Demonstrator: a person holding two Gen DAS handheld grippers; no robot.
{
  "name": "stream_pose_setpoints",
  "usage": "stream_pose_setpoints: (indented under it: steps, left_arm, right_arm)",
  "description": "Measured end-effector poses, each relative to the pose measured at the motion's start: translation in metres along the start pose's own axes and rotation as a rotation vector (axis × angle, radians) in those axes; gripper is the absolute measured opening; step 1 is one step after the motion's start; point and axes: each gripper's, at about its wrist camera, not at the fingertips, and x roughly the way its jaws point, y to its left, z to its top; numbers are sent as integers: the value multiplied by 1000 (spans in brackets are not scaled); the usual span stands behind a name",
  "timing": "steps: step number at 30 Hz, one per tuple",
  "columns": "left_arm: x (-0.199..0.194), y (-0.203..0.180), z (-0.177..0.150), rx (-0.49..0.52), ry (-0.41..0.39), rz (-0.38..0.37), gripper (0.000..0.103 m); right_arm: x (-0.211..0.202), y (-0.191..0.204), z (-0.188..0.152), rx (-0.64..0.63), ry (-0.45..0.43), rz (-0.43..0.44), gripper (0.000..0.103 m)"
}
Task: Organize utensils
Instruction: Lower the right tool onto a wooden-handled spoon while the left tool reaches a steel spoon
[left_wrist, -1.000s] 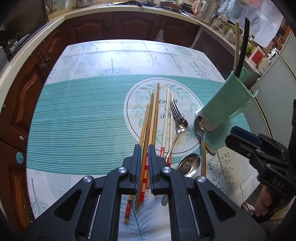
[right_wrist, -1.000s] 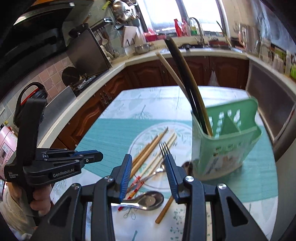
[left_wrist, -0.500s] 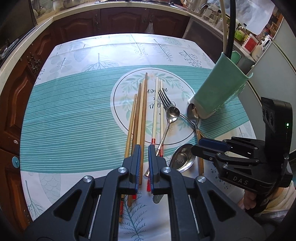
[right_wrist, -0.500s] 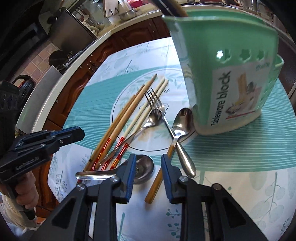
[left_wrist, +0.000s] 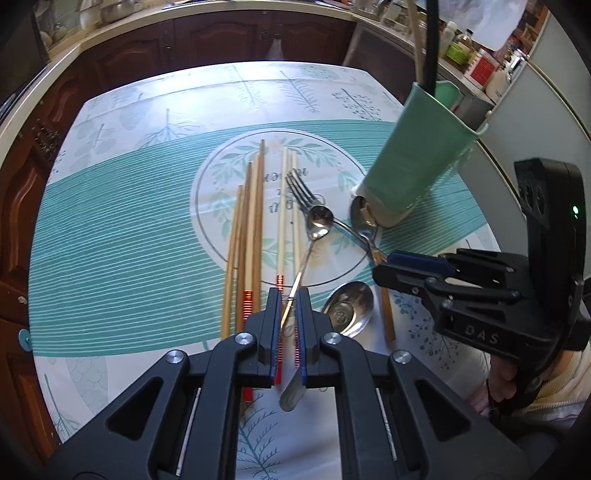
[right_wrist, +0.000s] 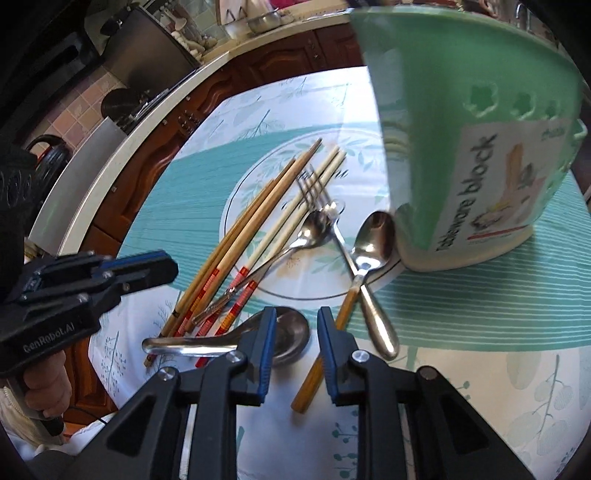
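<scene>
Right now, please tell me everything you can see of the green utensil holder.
The green utensil holder looks like mint plastic, with flower-shaped holes near its rim and a label reading "Tableware block". It stands on the tablecloth beside the round print. Two long sticks, one dark, one pale, rise from it. A steel spoon has its bowl at its base, apparently touching.

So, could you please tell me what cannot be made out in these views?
- Left wrist: two long utensils in the green utensil holder, cut off by the top edge.
- Left wrist: chopsticks' near ends, behind the left gripper.
- Right wrist: holder's label, small print blurred; its inside, behind its wall.
</scene>
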Motion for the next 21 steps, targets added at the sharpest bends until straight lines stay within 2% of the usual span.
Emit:
stream_pose_setpoints:
  steps: [4,7,12,21]
  left_arm:
    - [10,-14,2,80,60,-72,5]
    - [23,-25,4,160,144,-119,5]
    - [44,-35,12,254,272,-114,5]
    - [75,-45,25,290,410,-131,5]
  right_arm:
    - [-3,-8,2,38,-14,-14,23]
    - [2,-14,2,64,3,-23,23]
    - [11,-20,4,109,33,15,19]
    - [22,-39,8,222,82,105,16]
